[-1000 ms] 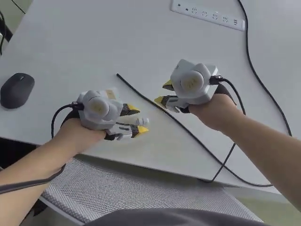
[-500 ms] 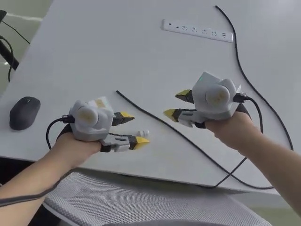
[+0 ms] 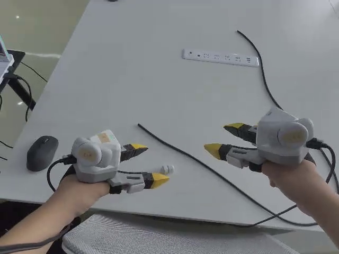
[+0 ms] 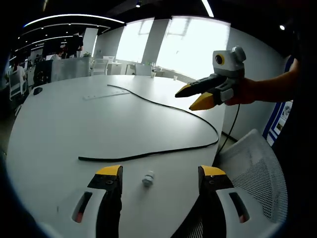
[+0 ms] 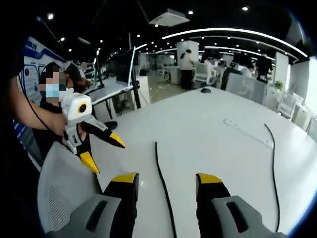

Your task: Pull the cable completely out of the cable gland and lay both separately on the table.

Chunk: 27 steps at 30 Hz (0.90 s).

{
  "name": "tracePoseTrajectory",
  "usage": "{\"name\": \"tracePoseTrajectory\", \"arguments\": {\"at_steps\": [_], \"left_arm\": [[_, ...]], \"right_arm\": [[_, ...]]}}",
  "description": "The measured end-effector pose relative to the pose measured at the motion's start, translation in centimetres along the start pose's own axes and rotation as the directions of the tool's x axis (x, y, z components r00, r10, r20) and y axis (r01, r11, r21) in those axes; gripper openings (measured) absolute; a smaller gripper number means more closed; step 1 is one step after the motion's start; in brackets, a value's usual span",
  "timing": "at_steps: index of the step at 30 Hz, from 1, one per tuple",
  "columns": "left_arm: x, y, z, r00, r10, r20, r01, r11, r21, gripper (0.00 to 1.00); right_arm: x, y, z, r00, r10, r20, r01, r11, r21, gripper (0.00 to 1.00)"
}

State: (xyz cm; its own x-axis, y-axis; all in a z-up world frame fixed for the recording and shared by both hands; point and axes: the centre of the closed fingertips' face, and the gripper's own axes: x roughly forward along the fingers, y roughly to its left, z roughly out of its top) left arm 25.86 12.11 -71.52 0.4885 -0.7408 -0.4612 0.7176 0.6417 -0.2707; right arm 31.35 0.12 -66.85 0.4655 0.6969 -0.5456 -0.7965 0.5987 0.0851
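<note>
Right claw (image 3: 216, 137) now apart from cable (image 3: 180, 152)

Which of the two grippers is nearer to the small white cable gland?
The left gripper: the cable gland lies just ahead of its open jaws. The right gripper is beyond the black cable, farther off.

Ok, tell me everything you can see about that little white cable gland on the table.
The cable gland is a small white piece, plastic by its look, with a rounded end; finer detail is too small to tell. It lies loose on the white table near the front edge, just ahead of the open left gripper, which does not grip it. The black cable lies beyond it, apart, and does not run through it.
</note>
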Motion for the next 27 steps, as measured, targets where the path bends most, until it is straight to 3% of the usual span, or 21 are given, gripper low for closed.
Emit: {"name": "tracePoseTrajectory", "arguments": {"at_steps": [12, 17, 22, 27], "left_arm": [[-2.3, -0.3, 1.2, 0.9984, 0.022, 0.052, -0.021, 0.999, -0.026, 0.71], [-2.9, -0.3, 0.5, 0.9988, 0.030, 0.038, -0.028, 0.999, -0.040, 0.73], [-3.9, -0.1, 0.5, 0.9970, 0.050, 0.059, -0.046, 0.997, -0.060, 0.74], [-4.4, -0.1, 0.1, 0.9970, 0.061, 0.048, -0.058, 0.996, -0.063, 0.77]], "right_arm": [[-4.0, 0.7, -2.5, 0.9986, -0.017, 0.050, 0.011, 0.994, 0.113, 0.57], [-5.0, 1.1, -3.6, 0.9984, -0.020, 0.053, 0.013, 0.992, 0.129, 0.61], [-5.8, 1.8, -4.9, 0.9989, -0.010, 0.046, 0.003, 0.988, 0.152, 0.66], [-6.2, 2.2, -6.2, 0.9996, -0.002, 0.027, -0.002, 0.985, 0.170, 0.69]]}}
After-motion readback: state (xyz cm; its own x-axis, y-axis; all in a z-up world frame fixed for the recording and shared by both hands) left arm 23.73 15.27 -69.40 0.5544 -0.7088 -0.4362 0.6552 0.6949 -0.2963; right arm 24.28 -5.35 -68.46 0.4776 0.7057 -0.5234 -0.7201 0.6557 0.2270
